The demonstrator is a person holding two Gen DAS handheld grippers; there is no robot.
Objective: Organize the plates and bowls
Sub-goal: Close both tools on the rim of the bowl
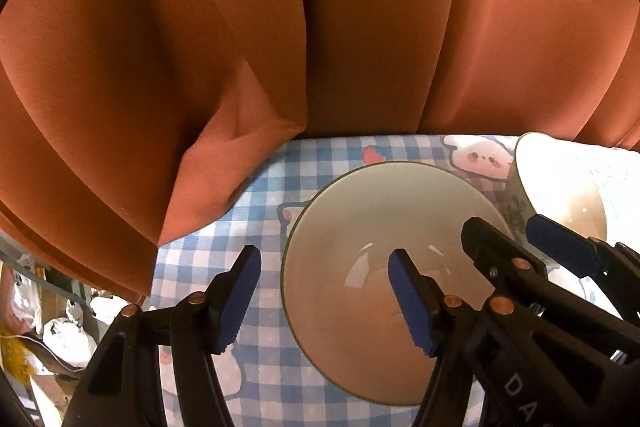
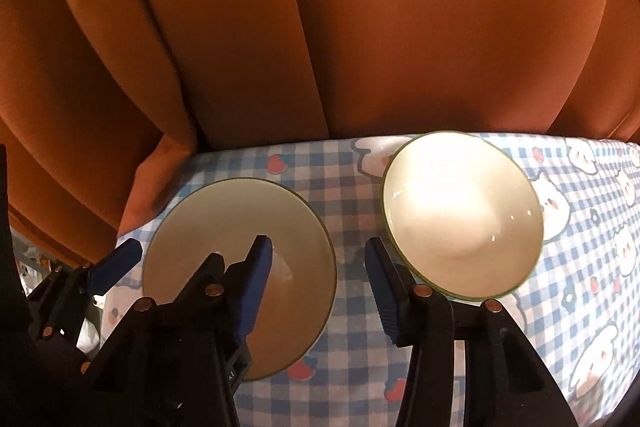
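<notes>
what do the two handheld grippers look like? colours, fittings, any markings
Both match. The left gripper and right gripper have black plastic frames with angular linkage arms, copper-coloured round pivot pins, and long blue ribbed pads on the fingers. White letters "DA" show on the right gripper's frame in the left wrist view, the rest cut off. No cables, hands or sleeves in view.

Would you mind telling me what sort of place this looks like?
Probably a home dining spot: a table under a blue checked cartoon tablecloth, two bowls on it, orange curtains behind.
</notes>
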